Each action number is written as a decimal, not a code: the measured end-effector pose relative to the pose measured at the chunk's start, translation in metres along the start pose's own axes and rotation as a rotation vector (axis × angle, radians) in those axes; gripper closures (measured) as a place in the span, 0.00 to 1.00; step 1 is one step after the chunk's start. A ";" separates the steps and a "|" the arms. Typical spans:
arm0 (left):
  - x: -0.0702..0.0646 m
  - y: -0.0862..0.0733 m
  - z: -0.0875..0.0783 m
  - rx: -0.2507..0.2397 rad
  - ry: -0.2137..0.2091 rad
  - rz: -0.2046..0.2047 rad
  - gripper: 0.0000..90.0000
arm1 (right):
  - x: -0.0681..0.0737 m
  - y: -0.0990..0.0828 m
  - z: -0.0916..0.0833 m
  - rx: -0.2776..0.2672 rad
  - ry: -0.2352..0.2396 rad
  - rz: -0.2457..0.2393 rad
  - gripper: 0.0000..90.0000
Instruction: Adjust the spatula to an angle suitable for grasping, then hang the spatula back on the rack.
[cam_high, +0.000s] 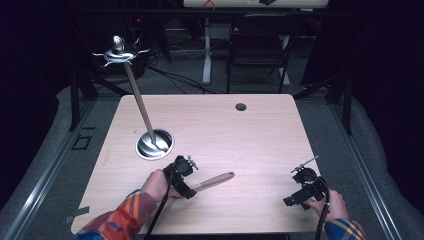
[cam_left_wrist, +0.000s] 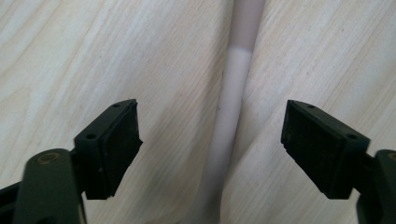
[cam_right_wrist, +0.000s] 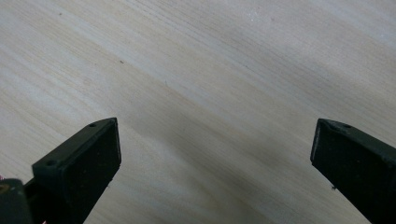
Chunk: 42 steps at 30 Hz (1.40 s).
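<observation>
Wooden rod (cam_left_wrist: 232, 112) lies flat on the table (cam_left_wrist: 93, 56), centred between the left gripper (cam_left_wrist: 212, 144)'s spread pads, touching neither. Right gripper (cam_right_wrist: 215, 163) hovers open over bare tabletop.

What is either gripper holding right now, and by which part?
Nothing is held. The left gripper stands open astride the wooden handle lying on the table, pads clear of it. The right gripper is open over bare tabletop.

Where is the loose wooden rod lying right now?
In the high view the wooden rod lies flat on the table, front left, under the open left gripper, just below the round metal base.
</observation>
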<state>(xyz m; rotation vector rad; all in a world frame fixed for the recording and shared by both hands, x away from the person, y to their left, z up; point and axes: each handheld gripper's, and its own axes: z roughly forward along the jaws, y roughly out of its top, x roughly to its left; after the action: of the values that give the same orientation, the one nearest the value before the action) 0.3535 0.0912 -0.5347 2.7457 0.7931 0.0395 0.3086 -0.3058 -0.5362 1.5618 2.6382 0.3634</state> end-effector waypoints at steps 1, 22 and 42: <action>-0.001 0.002 0.002 -0.007 0.004 0.008 0.29 | 0.000 0.000 0.000 -0.003 0.000 0.003 0.02; -0.010 0.012 0.015 0.050 0.030 0.051 0.73 | 0.000 0.000 0.000 0.009 -0.008 -0.006 0.03; -0.009 0.007 0.004 0.020 0.038 0.084 0.86 | 0.002 -0.001 0.000 -0.001 -0.007 -0.006 0.03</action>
<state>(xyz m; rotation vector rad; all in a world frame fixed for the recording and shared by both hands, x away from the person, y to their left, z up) 0.3501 0.0800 -0.5358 2.8036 0.6909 0.1017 0.3065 -0.3049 -0.5363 1.5523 2.6368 0.3582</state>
